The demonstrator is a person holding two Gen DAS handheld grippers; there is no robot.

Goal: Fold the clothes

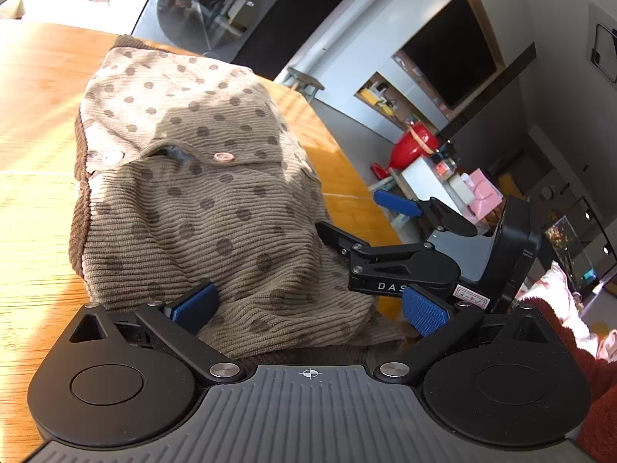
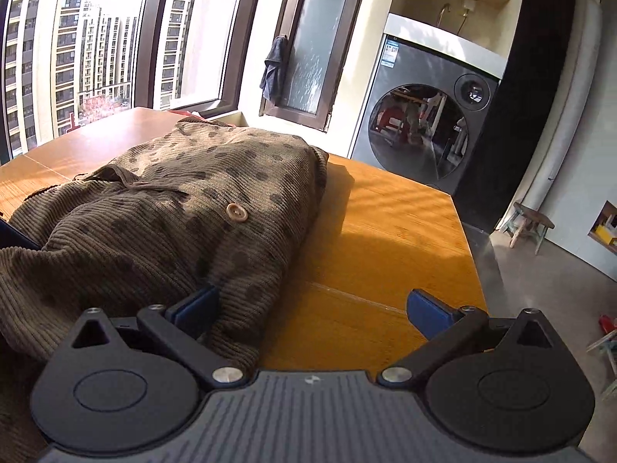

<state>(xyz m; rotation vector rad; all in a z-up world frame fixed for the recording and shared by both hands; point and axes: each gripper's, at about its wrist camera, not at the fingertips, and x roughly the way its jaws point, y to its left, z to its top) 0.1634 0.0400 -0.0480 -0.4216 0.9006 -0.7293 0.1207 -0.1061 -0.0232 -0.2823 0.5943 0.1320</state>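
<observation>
Left wrist view: left gripper (image 1: 308,310) spread wide over a ribbed, polka-dotted brown cardigan (image 1: 200,200); right gripper (image 2: 312,308) likewise gaping above the wooden table (image 2: 385,231).

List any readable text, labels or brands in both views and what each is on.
"DAS": white letters on the black body of the right gripper, seen in the left wrist view; the rest is hidden behind a blue pad.
Small white sticker on that same gripper: too small to read.
White and blue label on the grey front-loading washing machine: blurred, unreadable.
Brown polka-dot knitted cardigan: no text.
</observation>
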